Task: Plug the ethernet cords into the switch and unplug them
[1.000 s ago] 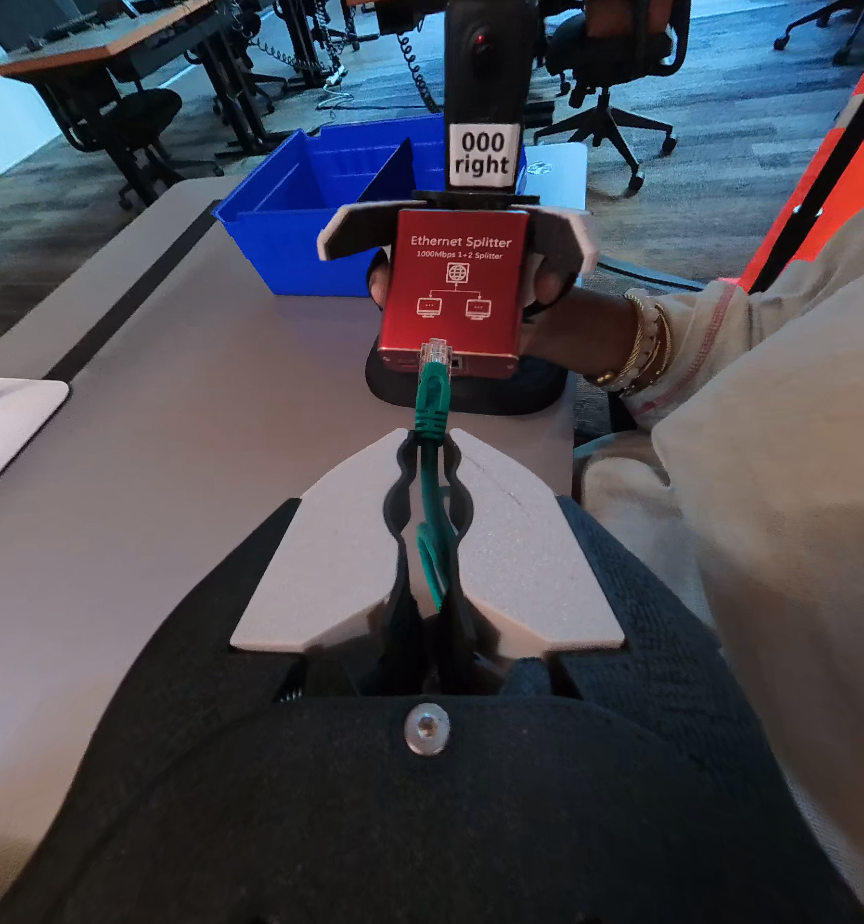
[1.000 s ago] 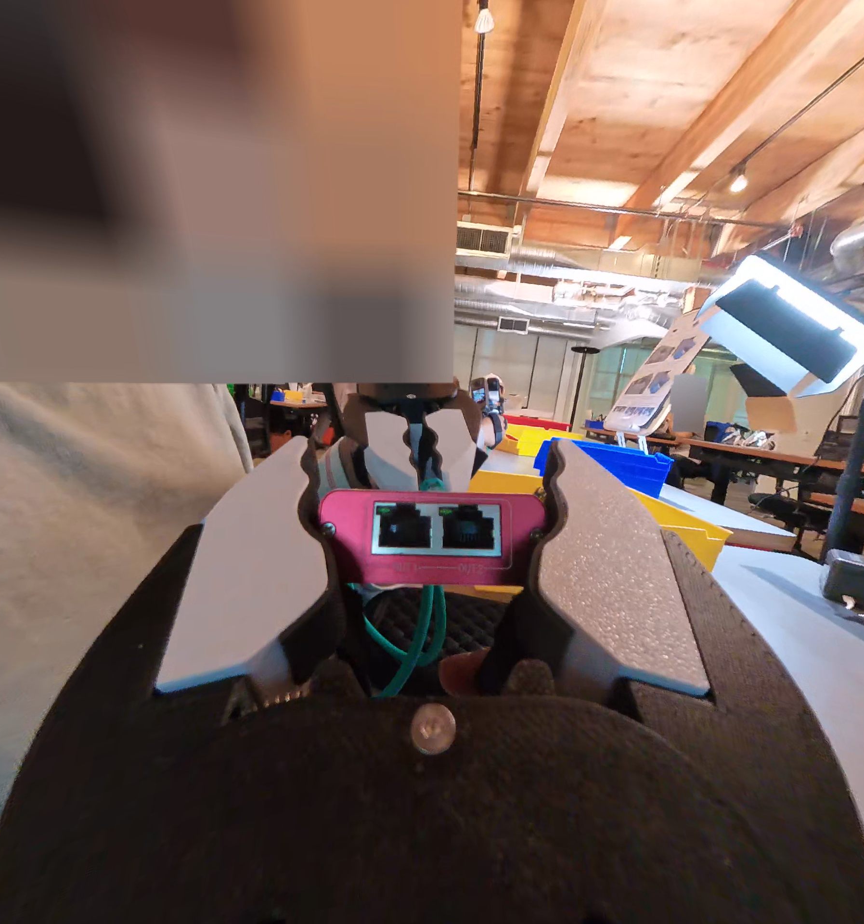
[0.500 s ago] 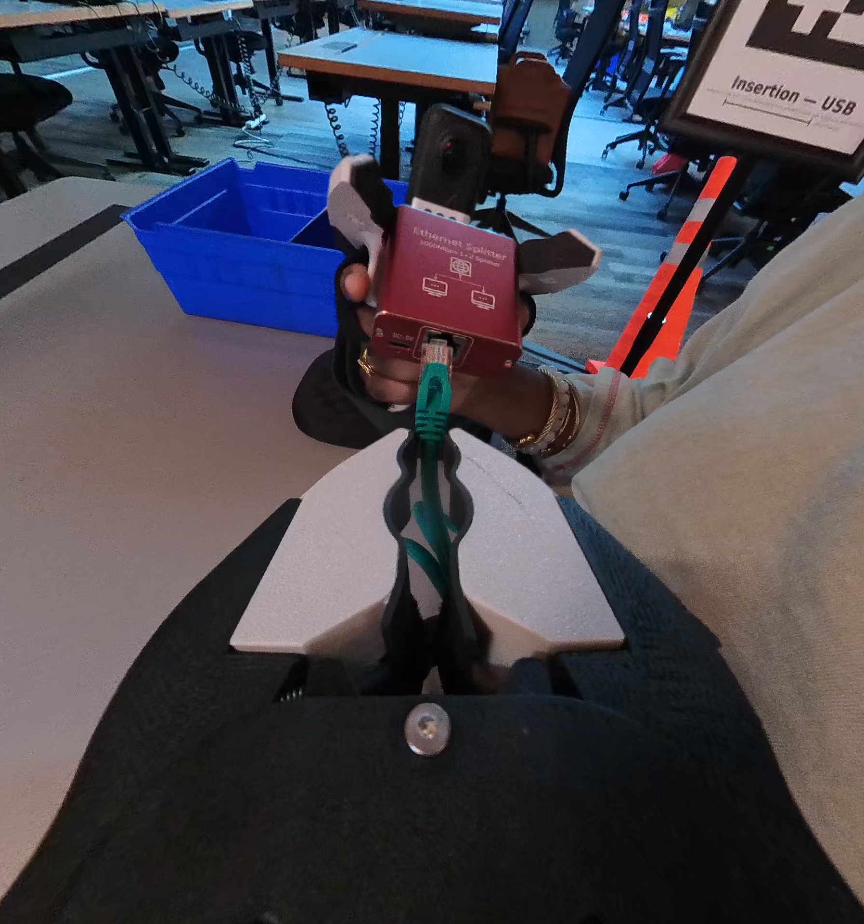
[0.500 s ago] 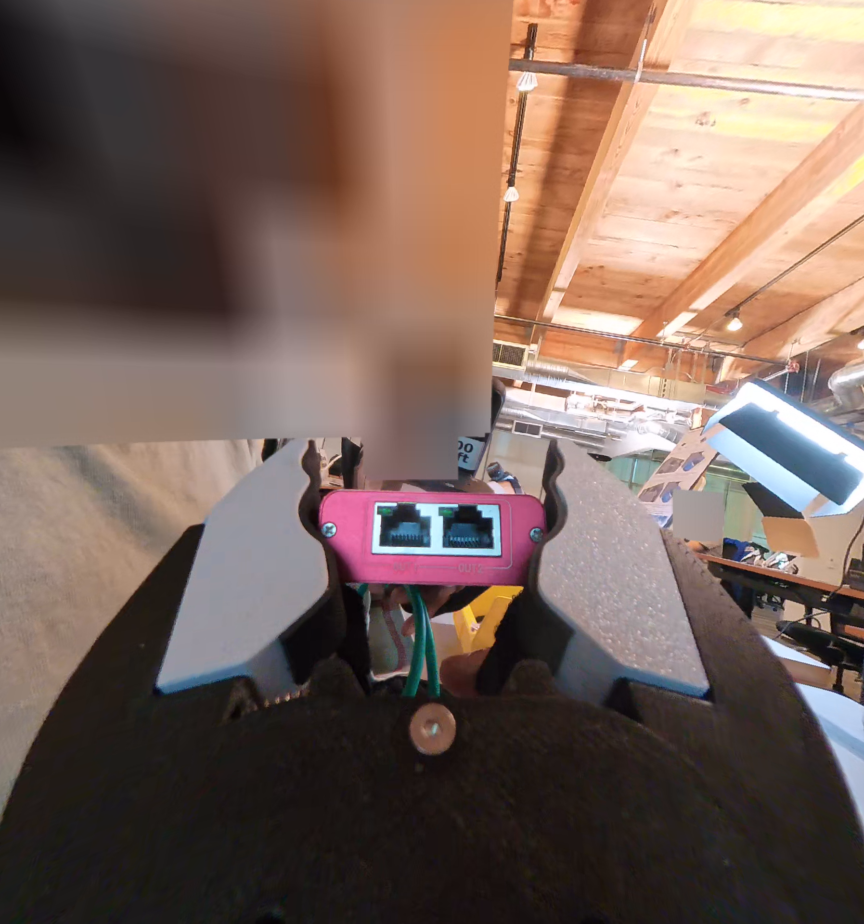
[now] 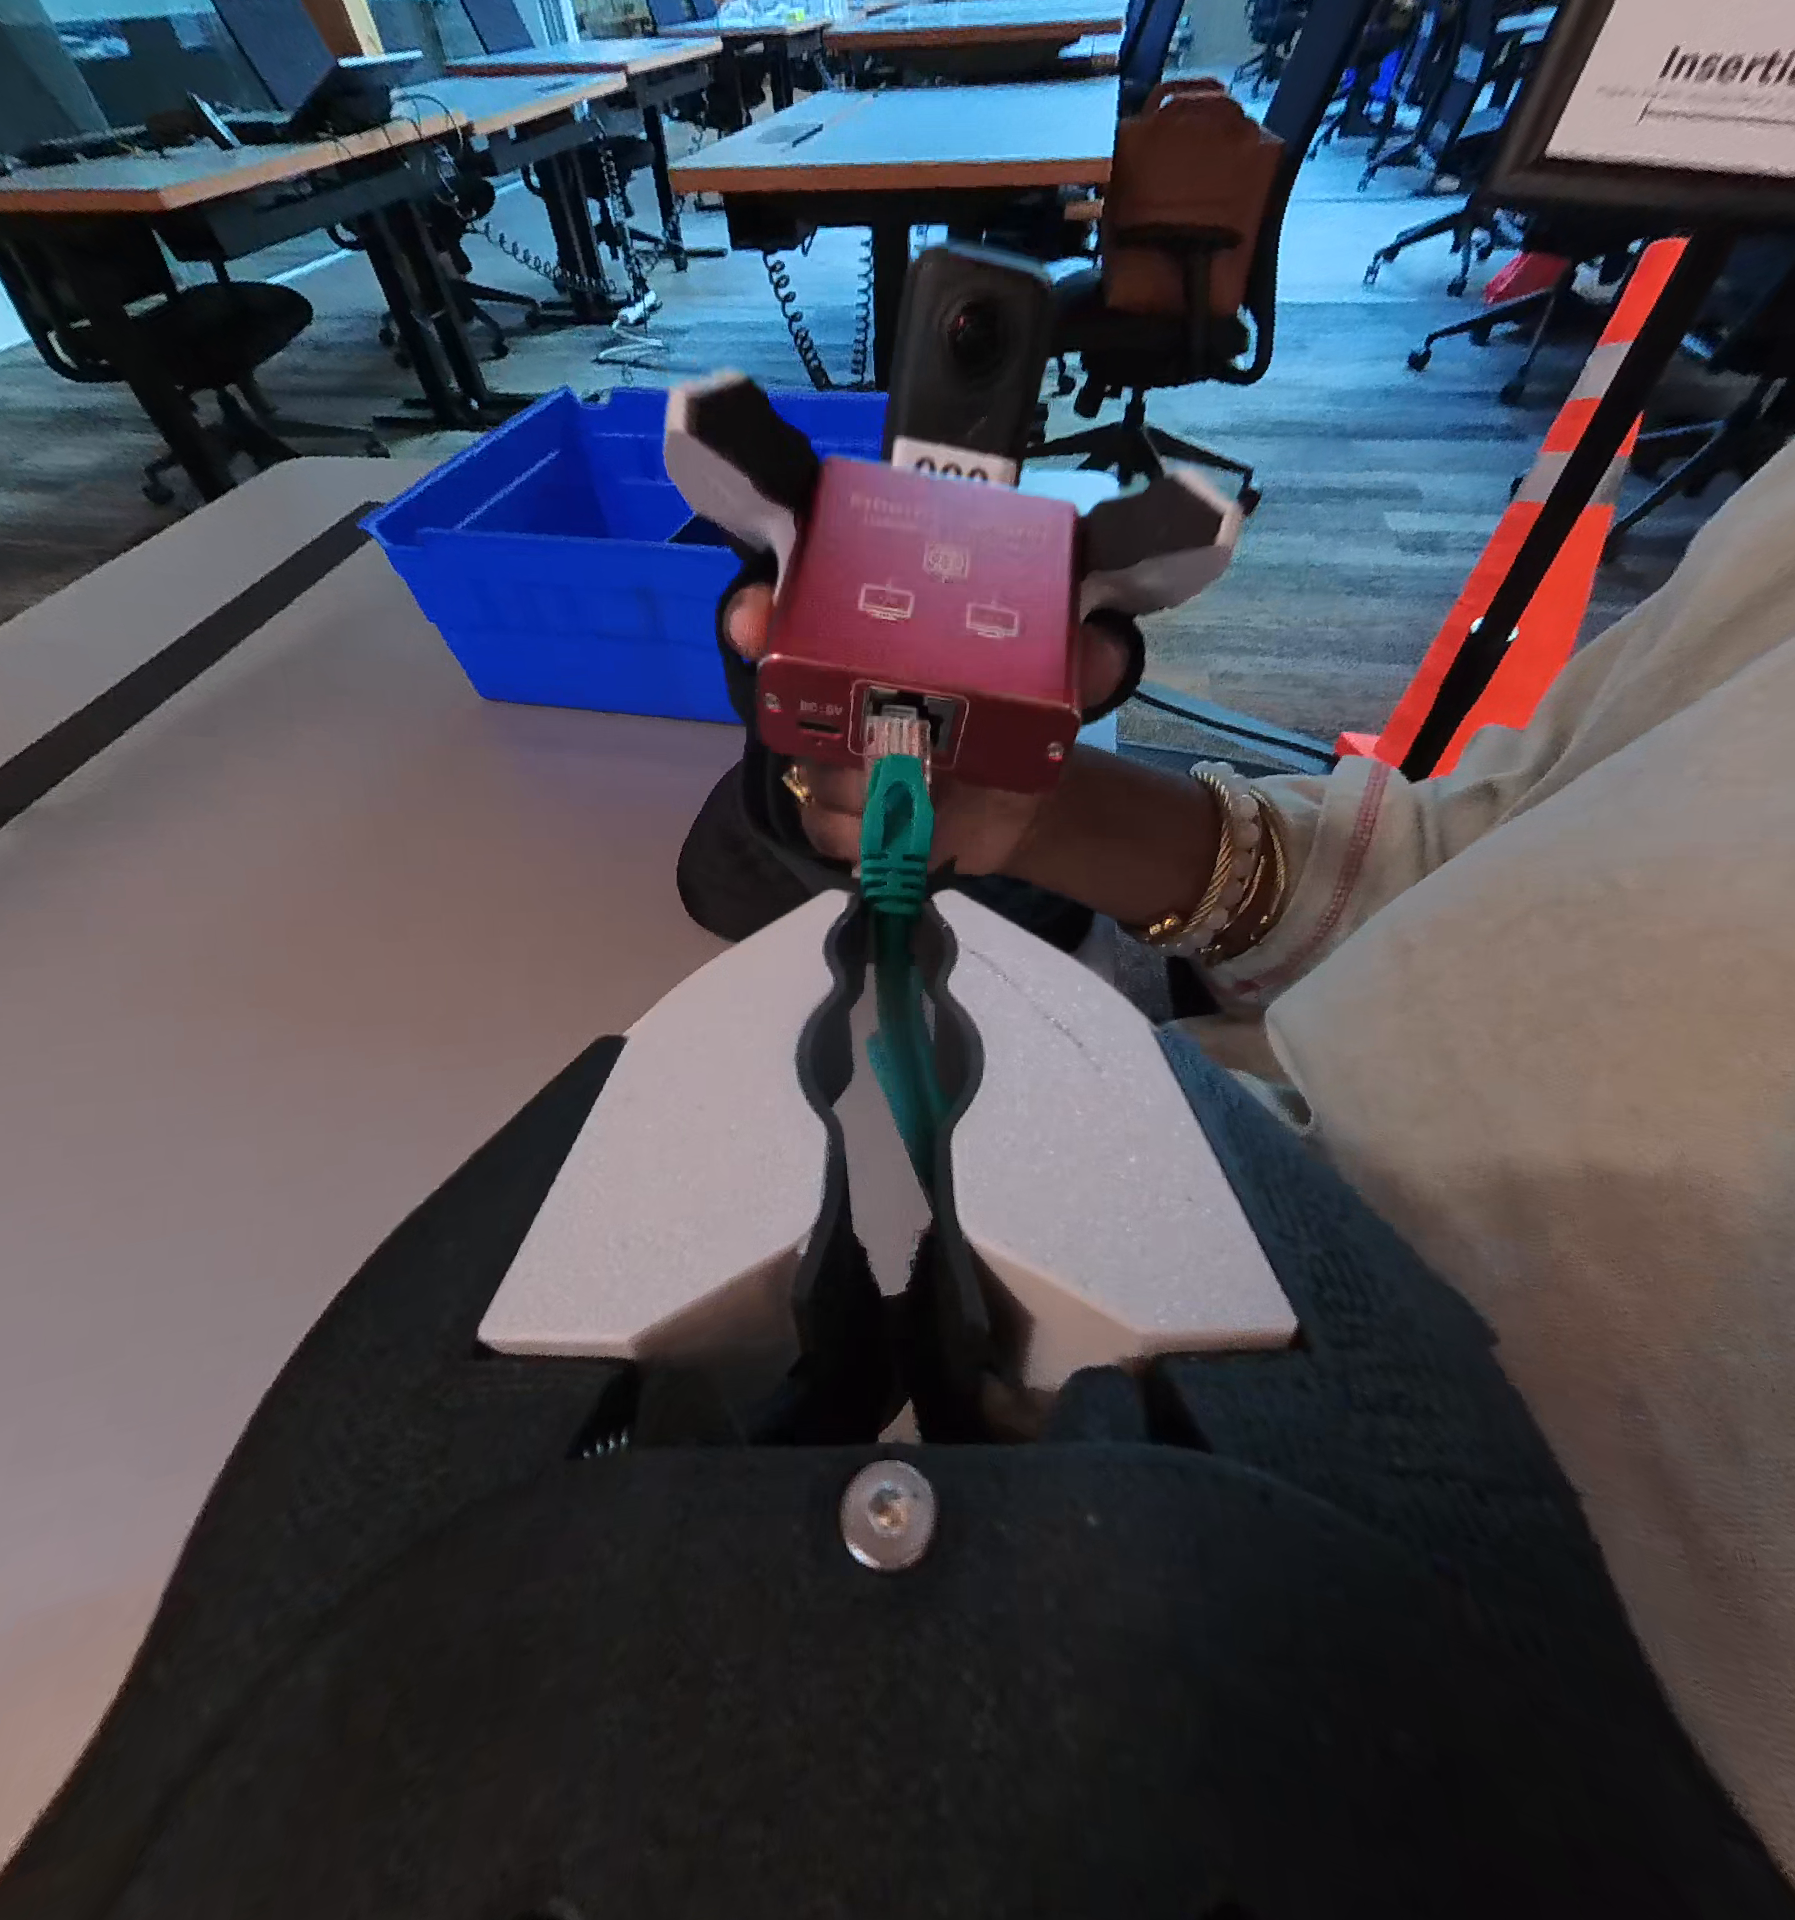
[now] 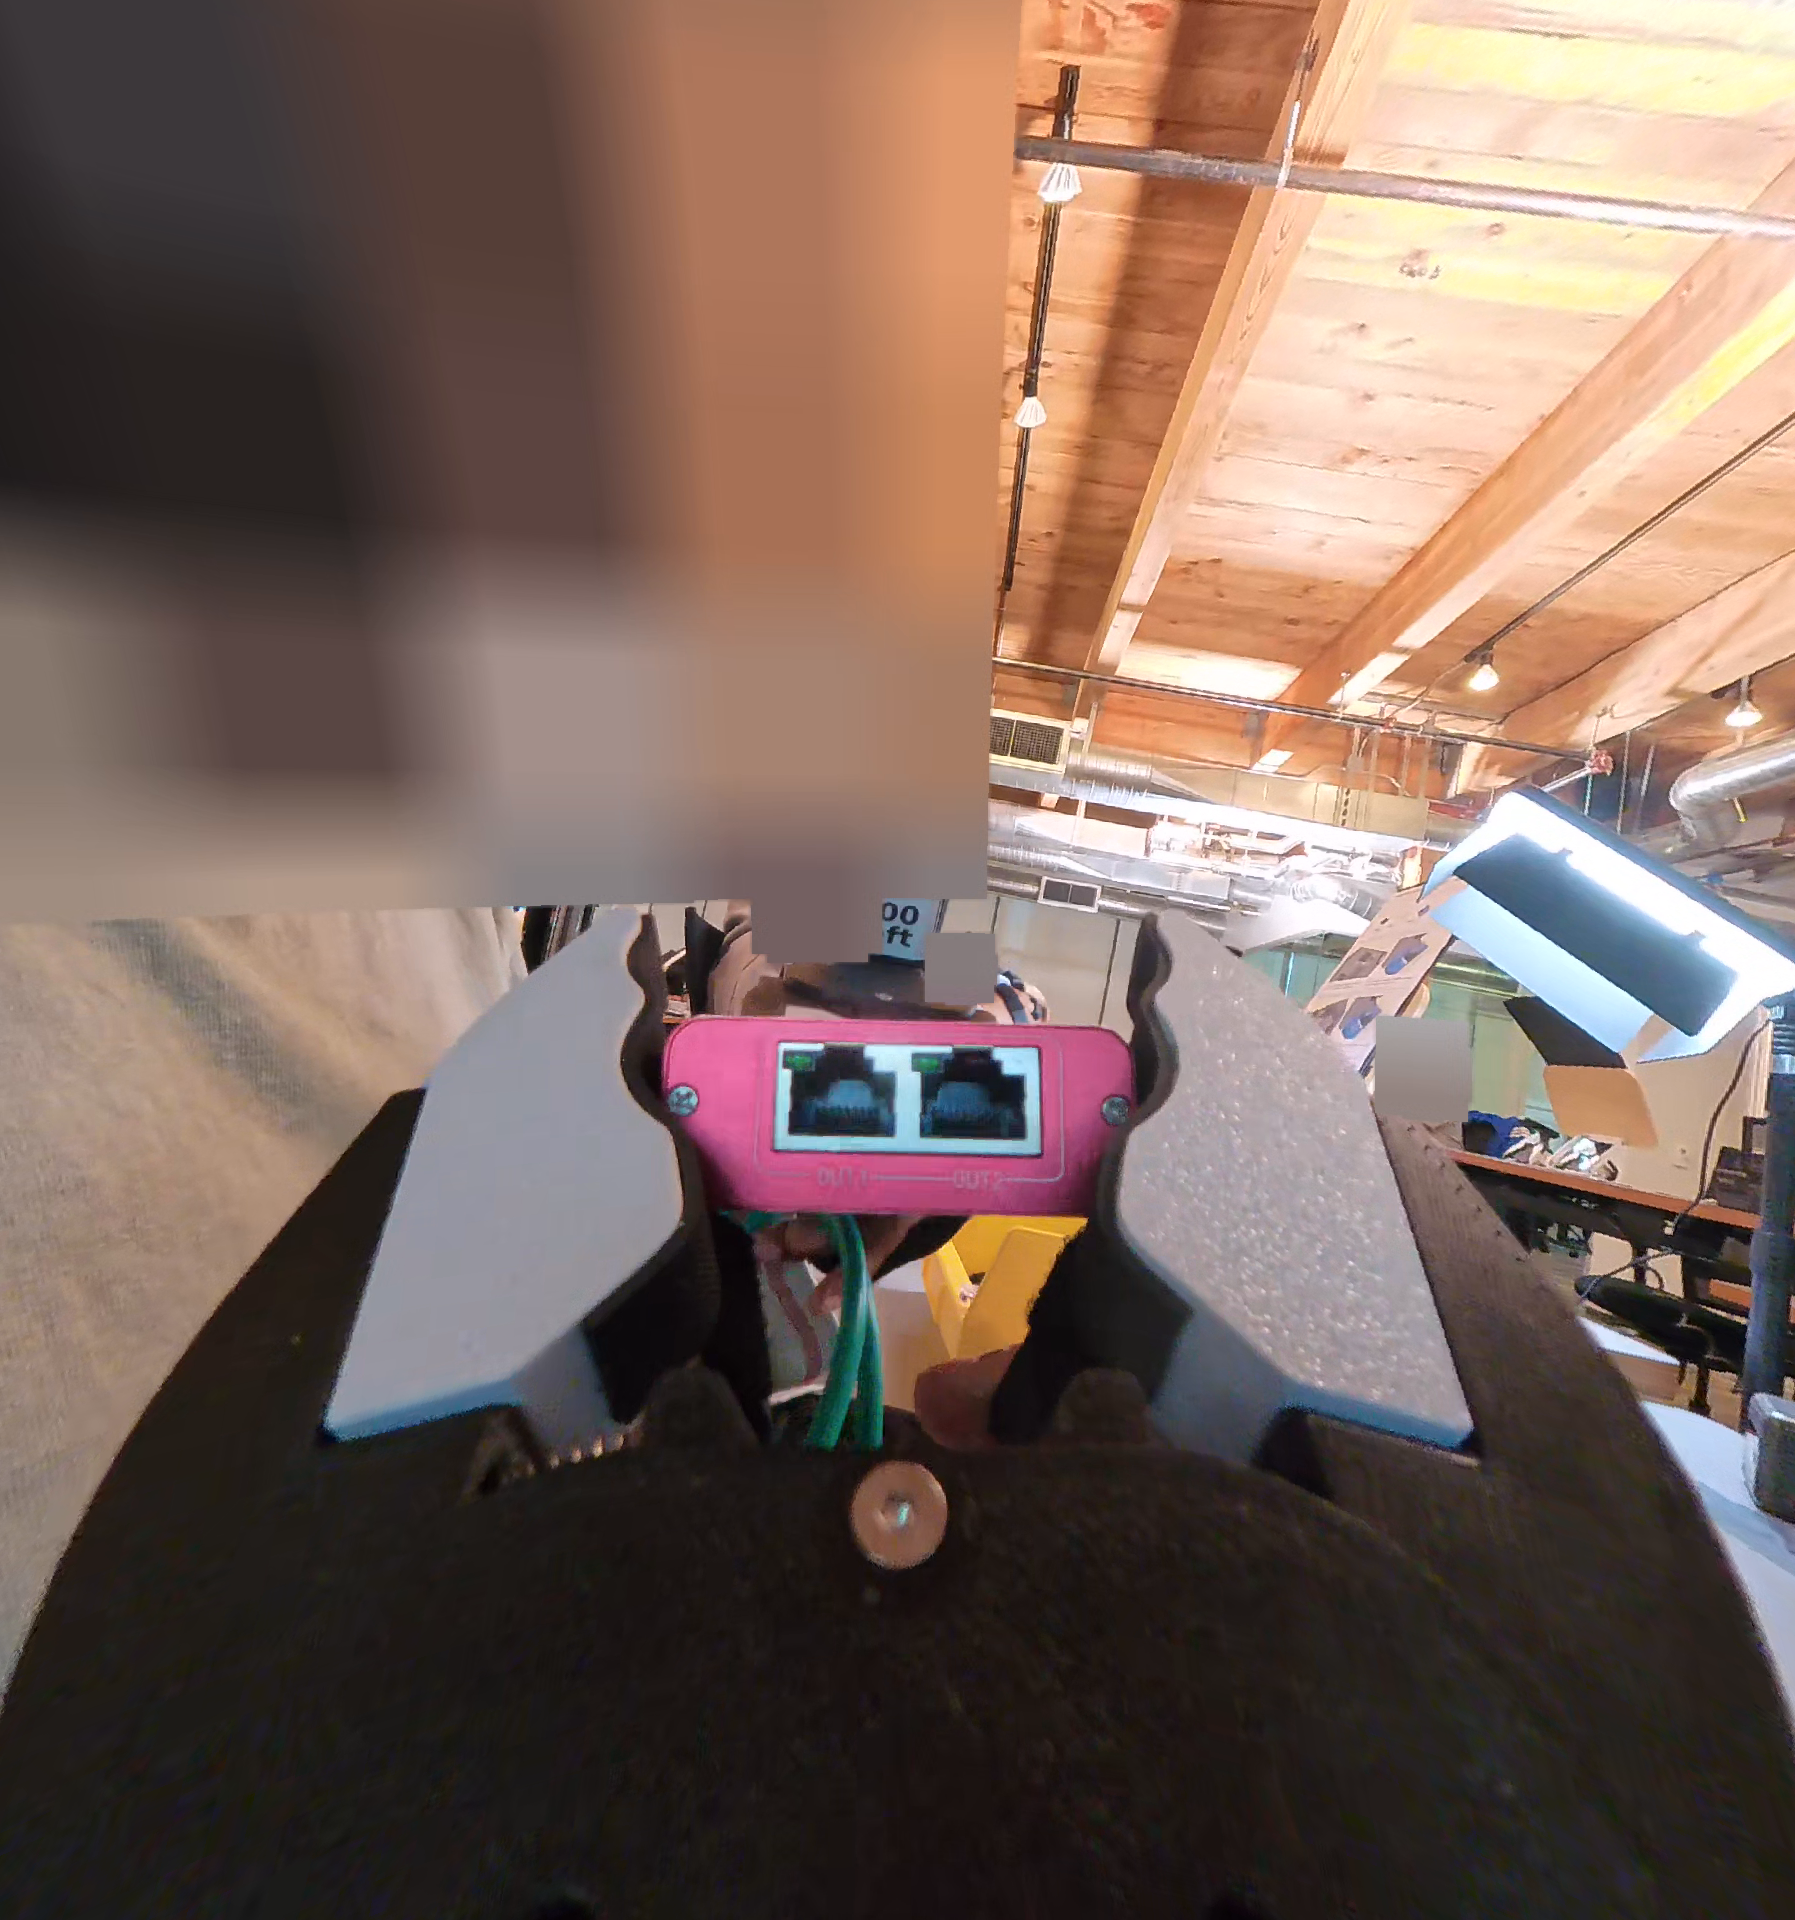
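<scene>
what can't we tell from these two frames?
- Left wrist view: whether the plug is fully latched in the switch; port too small and dark.
- Right wrist view: the occupied port, behind the switch.
- Both views: the cord's far end, hidden by the tongs.

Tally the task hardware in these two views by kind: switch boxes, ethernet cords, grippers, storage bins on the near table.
Red switch box: 1
Green ethernet cord: 1
Grippers: 2, the left gripper and the right gripper
Blue bin: 1
Total: 5
</scene>
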`<state>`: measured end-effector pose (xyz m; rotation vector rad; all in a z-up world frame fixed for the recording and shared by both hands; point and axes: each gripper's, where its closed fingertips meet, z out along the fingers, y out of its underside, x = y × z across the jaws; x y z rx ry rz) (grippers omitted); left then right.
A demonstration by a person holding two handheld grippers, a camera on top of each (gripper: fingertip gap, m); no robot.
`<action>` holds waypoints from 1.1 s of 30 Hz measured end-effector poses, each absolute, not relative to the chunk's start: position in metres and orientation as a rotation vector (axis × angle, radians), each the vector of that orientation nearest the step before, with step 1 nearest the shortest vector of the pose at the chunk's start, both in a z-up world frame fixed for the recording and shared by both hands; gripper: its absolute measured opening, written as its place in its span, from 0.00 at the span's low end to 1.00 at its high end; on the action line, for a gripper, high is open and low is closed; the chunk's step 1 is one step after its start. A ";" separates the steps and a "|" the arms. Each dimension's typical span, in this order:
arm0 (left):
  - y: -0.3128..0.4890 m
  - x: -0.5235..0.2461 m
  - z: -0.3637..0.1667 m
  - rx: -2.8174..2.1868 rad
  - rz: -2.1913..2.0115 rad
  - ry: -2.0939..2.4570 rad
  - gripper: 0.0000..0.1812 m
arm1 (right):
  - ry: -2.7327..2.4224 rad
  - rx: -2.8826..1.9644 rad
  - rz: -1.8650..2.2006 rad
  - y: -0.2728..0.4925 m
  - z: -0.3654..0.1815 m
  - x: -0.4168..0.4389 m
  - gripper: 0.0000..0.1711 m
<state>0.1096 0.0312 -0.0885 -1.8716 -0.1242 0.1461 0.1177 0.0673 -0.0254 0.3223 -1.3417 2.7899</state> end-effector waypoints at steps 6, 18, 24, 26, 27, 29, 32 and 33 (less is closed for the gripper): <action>0.032 0.112 -0.088 -1.866 0.144 -0.095 0.05 | -1.371 0.316 2.810 0.066 -0.031 0.117 0.51; 0.022 0.104 -0.104 -1.996 0.295 -0.064 0.05 | -1.942 0.275 2.323 0.038 -0.071 0.111 0.51; 0.020 0.103 -0.107 -2.028 0.328 -0.027 0.05 | -2.122 0.254 2.132 0.034 -0.087 0.109 0.50; 0.020 0.103 -0.107 -2.028 0.333 -0.026 0.05 | -2.172 0.249 2.061 0.034 -0.092 0.108 0.50; 0.019 0.103 -0.108 -2.036 0.332 -0.025 0.05 | -2.191 0.249 2.041 0.033 -0.094 0.108 0.50; 0.019 0.102 -0.112 -2.063 0.333 -0.026 0.05 | -2.218 0.253 2.018 0.032 -0.097 0.108 0.50; 0.018 0.101 -0.117 -2.099 0.347 -0.023 0.05 | -2.243 0.263 1.975 0.031 -0.101 0.107 0.50; 0.018 0.099 -0.118 -2.108 0.361 -0.023 0.05 | -2.253 0.260 1.954 0.032 -0.103 0.105 0.50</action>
